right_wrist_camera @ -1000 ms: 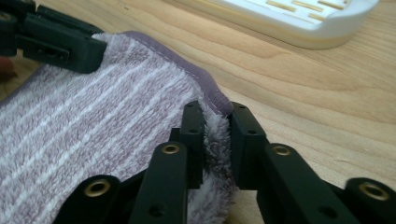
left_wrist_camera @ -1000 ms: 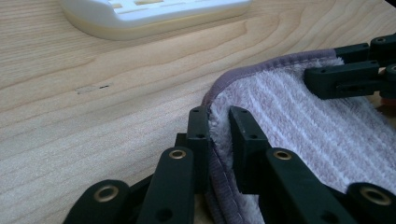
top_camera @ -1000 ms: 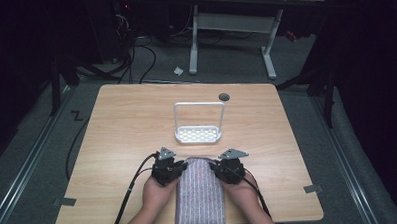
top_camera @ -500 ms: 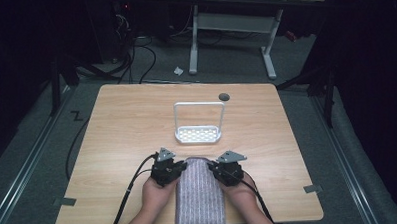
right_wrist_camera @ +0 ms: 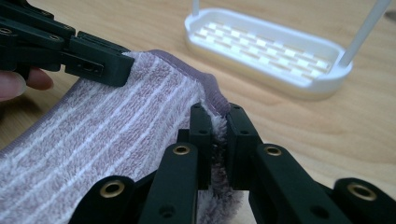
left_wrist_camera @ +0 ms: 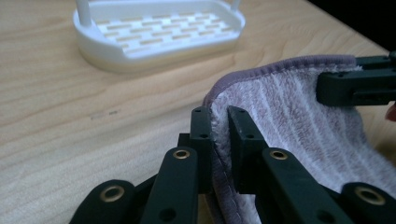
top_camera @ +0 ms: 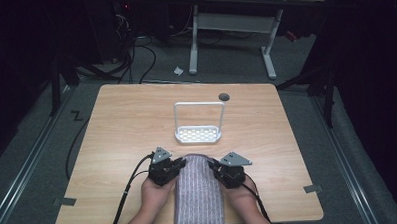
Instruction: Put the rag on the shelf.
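A lilac towel with pale stripes (top_camera: 198, 192) lies on the wooden table (top_camera: 127, 124) at its near edge, running toward the person. My left gripper (top_camera: 176, 169) is shut on the towel's far left corner; its jaws pinch the hem (left_wrist_camera: 219, 121). My right gripper (top_camera: 216, 170) is shut on the far right corner (right_wrist_camera: 219, 116); its jaws have just been closing with the towel's edge between them. Each gripper view also shows the other gripper on the towel (left_wrist_camera: 280, 107), (right_wrist_camera: 102, 121). A hand holds each gripper.
A white slotted rack (top_camera: 198, 134) with a tall wire hoop stands just beyond the towel (left_wrist_camera: 159, 32) (right_wrist_camera: 266, 46). A dark round hole (top_camera: 224, 96) marks the table's far edge. Cables trail off the near left edge.
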Demonstrator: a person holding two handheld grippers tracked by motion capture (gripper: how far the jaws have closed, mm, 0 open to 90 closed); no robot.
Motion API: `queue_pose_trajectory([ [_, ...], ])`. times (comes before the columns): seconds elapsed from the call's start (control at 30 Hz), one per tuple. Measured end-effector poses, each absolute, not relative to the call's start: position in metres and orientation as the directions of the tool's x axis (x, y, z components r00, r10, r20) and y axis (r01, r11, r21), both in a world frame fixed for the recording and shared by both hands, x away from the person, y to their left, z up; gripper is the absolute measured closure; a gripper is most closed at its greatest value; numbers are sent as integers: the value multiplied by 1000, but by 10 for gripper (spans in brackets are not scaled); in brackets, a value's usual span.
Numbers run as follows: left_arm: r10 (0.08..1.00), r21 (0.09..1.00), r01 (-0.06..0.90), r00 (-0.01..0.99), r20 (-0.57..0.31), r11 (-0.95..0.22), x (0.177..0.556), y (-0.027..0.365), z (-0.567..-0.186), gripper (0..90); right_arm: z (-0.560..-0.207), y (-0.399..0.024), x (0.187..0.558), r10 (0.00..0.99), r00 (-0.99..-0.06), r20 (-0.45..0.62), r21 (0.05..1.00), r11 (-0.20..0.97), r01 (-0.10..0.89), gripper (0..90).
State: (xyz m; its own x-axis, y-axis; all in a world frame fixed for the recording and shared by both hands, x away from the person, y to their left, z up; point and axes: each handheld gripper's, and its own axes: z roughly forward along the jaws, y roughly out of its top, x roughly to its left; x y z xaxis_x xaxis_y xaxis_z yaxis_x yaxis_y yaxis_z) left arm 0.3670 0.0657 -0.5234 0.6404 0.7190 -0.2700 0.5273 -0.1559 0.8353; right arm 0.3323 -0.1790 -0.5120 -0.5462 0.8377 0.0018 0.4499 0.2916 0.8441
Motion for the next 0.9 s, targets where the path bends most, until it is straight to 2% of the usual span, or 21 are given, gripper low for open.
queue_pose_trajectory([
  [0.13, 719, 863, 487, 648, -252, -137, 363, 64, -512, 813, -502, -180, 328, 839, -543, -18, 870, 281, 405, 834],
  [0.27, 702, 875, 472, 659, -271, -105, 360, 64, -504, 812, -491, -180, 327, 835, -548, -44, 891, 281, 356, 833],
  [0.53, 713, 906, 412, 665, -222, -101, 359, 63, -480, 812, -473, -184, 331, 845, -532, -57, 910, 263, 320, 833],
  [0.9, 725, 930, 362, 659, -201, -72, 356, 65, -453, 810, -450, -182, 330, 859, -509, -55, 940, 217, 264, 833],
])
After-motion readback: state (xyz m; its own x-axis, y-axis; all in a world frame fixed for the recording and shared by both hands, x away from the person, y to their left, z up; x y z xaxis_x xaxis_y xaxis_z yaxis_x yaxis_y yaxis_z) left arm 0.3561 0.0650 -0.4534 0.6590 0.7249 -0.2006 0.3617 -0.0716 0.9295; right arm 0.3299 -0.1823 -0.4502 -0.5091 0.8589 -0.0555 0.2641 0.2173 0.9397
